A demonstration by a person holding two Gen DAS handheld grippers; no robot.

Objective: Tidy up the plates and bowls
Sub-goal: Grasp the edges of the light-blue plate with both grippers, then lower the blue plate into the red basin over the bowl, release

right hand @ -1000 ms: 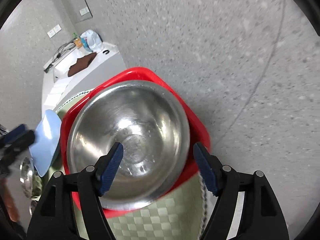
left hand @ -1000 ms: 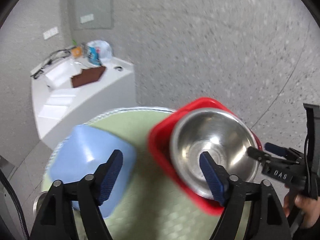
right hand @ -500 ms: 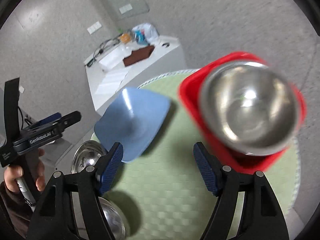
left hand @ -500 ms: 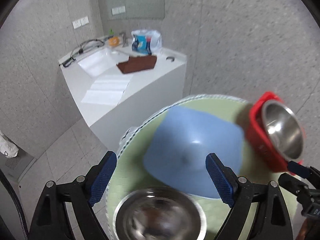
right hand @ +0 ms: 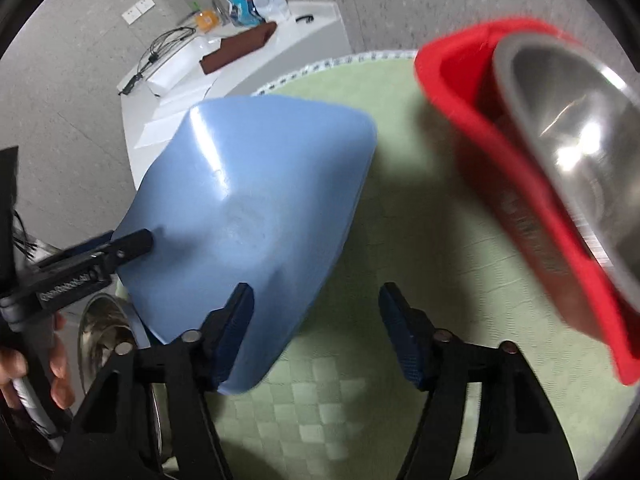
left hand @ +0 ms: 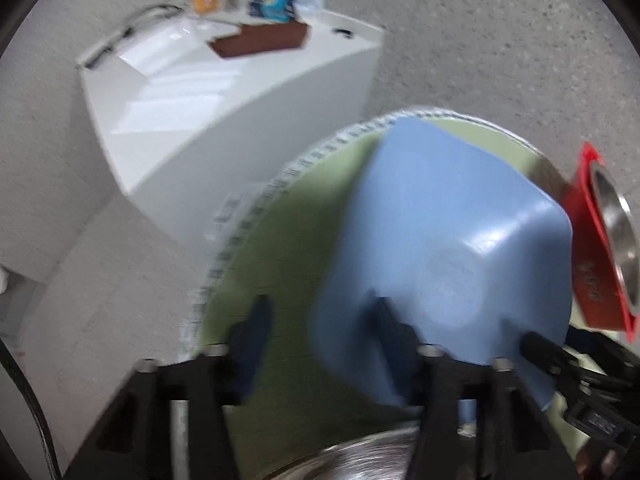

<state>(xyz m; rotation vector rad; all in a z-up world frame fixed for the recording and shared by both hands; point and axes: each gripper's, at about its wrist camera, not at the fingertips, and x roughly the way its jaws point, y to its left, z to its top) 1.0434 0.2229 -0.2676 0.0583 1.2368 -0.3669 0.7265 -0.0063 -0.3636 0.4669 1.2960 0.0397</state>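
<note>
Blue plate (right hand: 256, 184) straddled at both edges: left claw (left hand: 320, 332) and right claw (right hand: 316, 328) agape, positioned for two-sided lift.

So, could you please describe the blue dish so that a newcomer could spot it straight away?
Start at the round table with the pale green woven mat. On its left part, beside the red plastic basin holding a shiny steel bowl, lies the square light-blue plastic dish. It is the only blue, matte, square-cornered piece there; the other bowls are round metal.
</note>
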